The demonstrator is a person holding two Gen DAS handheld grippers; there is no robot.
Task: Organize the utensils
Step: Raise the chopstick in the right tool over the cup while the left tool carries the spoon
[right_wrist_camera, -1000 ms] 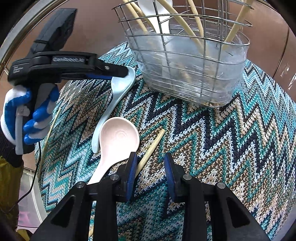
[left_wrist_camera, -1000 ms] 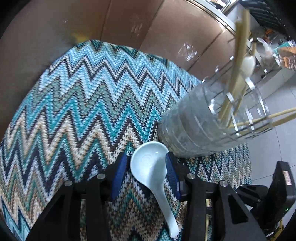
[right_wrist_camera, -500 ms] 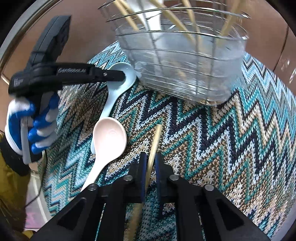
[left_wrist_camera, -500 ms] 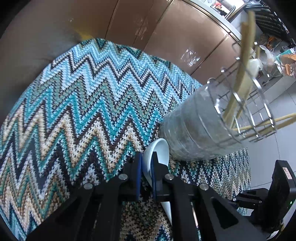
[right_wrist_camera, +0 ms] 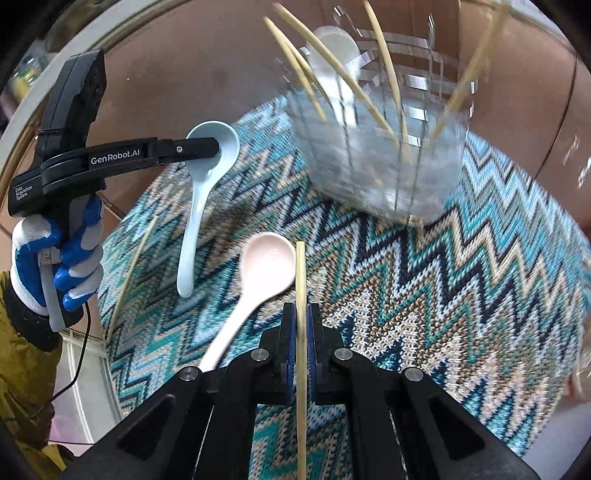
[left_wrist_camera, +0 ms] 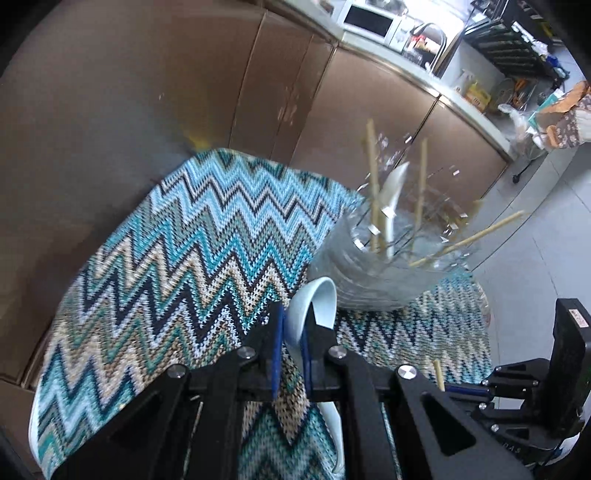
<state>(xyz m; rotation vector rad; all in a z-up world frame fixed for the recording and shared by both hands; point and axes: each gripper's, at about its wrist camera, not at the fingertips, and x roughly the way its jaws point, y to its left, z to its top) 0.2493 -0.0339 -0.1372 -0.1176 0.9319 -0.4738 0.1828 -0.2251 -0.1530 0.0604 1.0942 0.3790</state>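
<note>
My left gripper (left_wrist_camera: 293, 325) is shut on the bowl of a light blue spoon (left_wrist_camera: 317, 299). In the right wrist view the left gripper (right_wrist_camera: 218, 147) holds that spoon (right_wrist_camera: 195, 206) above the cloth, handle hanging down. My right gripper (right_wrist_camera: 301, 314) is shut on a wooden chopstick (right_wrist_camera: 301, 273) that sticks out past its fingertips, raised off the cloth. A pink spoon (right_wrist_camera: 262, 273) lies on the cloth just left of it. The wire utensil holder (right_wrist_camera: 388, 158) with a clear liner stands behind, with several chopsticks and a white spoon (right_wrist_camera: 332, 55) in it.
A zigzag knitted cloth (left_wrist_camera: 184, 236) covers the round table. Another chopstick (right_wrist_camera: 133, 266) lies near its left edge. A hand in a blue and white glove (right_wrist_camera: 55, 266) grips the left tool. Brown cabinets (left_wrist_camera: 258, 92) and a counter with a microwave (left_wrist_camera: 369, 18) stand behind.
Both grippers closed, the left on the blue spoon's bowl and the right on the chopstick. Both then rose, lifting spoon and chopstick off the cloth.
</note>
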